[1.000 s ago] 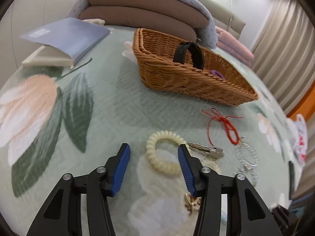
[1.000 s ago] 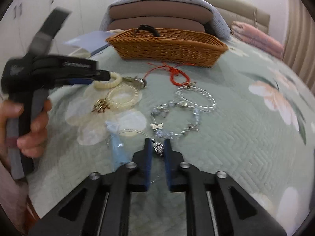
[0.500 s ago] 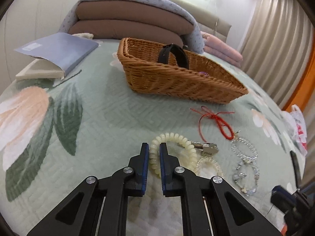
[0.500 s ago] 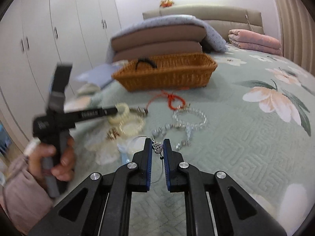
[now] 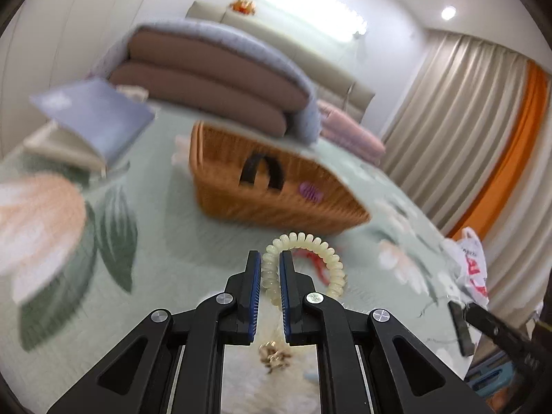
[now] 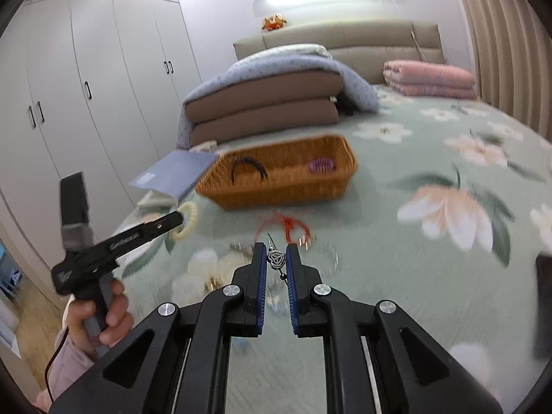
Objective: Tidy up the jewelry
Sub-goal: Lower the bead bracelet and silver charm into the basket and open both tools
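Both grippers rose off green floral bedspread [image 6: 396, 276]: left gripper [image 5: 268, 258] clamped on cream coiled bracelet [image 5: 303, 241], right gripper [image 6: 276, 252] clamped on silver pendant [image 6: 276, 259].

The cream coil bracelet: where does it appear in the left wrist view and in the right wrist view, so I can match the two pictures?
Left wrist view: the cream coil bracelet is at lower centre, clamped in the left tongs.
Right wrist view: at middle left, at the tip of the left tongs.
Shared landmark: the wicker basket, beyond the bracelet in both.
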Demonstrator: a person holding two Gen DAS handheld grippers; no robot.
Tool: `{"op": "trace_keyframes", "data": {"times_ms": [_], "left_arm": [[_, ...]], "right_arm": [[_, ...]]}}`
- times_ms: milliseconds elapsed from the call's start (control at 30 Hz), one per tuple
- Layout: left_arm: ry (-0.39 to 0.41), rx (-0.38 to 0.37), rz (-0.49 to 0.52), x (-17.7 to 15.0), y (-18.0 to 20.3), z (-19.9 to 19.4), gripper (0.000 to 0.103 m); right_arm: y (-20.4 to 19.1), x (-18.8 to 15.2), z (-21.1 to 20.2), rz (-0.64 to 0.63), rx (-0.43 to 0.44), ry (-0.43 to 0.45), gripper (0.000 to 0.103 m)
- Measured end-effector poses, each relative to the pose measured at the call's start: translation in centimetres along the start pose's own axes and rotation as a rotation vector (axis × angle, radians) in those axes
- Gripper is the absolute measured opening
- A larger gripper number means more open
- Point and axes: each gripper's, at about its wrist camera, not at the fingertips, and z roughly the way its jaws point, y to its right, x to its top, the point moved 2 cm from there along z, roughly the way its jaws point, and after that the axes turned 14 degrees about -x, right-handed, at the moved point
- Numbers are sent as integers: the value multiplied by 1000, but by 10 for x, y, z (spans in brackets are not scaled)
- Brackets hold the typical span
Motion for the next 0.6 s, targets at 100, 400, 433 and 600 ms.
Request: {"op": "trace_keyframes", "data": {"times_ms": [100,400,433,600], "left_arm": [[31,6,14,24,12,-9,10],[-11,55,88,83,16,53,10],[-18,45,80,88,15,68,10],[-59,82,127,90,14,134,10]], "right_arm": [[-13,32,6,-26,-10,40,14],[-27,110,89,-60,-35,131,14],[-22,115,106,-47,-39,118,14],[0,123,183,-5,-23,32,14]]}}
